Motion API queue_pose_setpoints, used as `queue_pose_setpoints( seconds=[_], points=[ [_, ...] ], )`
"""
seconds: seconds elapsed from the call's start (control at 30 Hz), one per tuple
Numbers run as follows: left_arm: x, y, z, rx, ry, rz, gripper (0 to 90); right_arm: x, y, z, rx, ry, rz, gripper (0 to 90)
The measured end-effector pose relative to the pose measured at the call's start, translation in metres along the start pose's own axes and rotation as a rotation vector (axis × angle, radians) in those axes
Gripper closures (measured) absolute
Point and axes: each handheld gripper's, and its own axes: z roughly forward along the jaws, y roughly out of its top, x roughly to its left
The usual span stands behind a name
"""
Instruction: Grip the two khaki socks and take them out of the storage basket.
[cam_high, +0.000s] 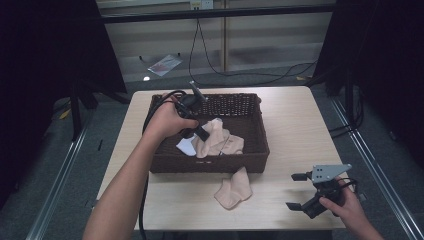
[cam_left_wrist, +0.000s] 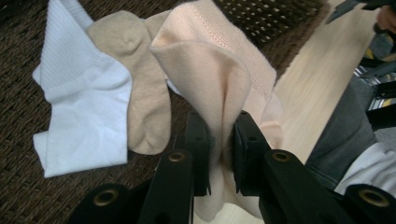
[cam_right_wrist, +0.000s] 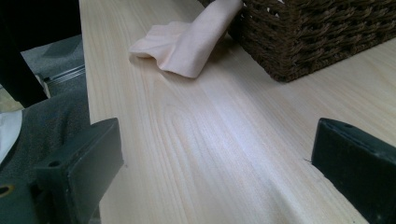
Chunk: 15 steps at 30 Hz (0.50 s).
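Where the pale wooden desk runs to its near edge, the person's forearms cover part of it, and its right half lies bare and open around the right tool. On its left half, the dark woven basket stands close to the far edge, its near wall hiding whatever lies low behind it. Over the basket, the left tool pinches a peach sock in a fold between its pressed-together jaws, the sock's lower end cut off below them. Beneath lie a white sock and a tan sock, overlapping. Another peach sock lies on the desk, touching the basket's near wall. The right tool's jaws stand spread and empty.
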Motion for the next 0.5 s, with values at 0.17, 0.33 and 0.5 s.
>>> queue_pose_setpoints(
  seconds=[0.17, 0.33, 0.5],
  points=[
    [-0.017, -0.003, -0.004, 0.006, -0.028, 0.057, 79.2, 0.0, 0.0, 0.0, 0.001, 0.0, 0.001, 1.3],
    [-0.027, -0.006, -0.003, -0.007, -0.038, 0.081, 79.1, 0.0, 0.0, 0.0, 0.001, -0.003, 0.0, 1.3],
    [-0.036, -0.009, 0.004, -0.003, -0.061, 0.119, 79.1, 0.001, 0.001, 0.0, 0.002, -0.004, -0.002, 1.3]
  ],
)
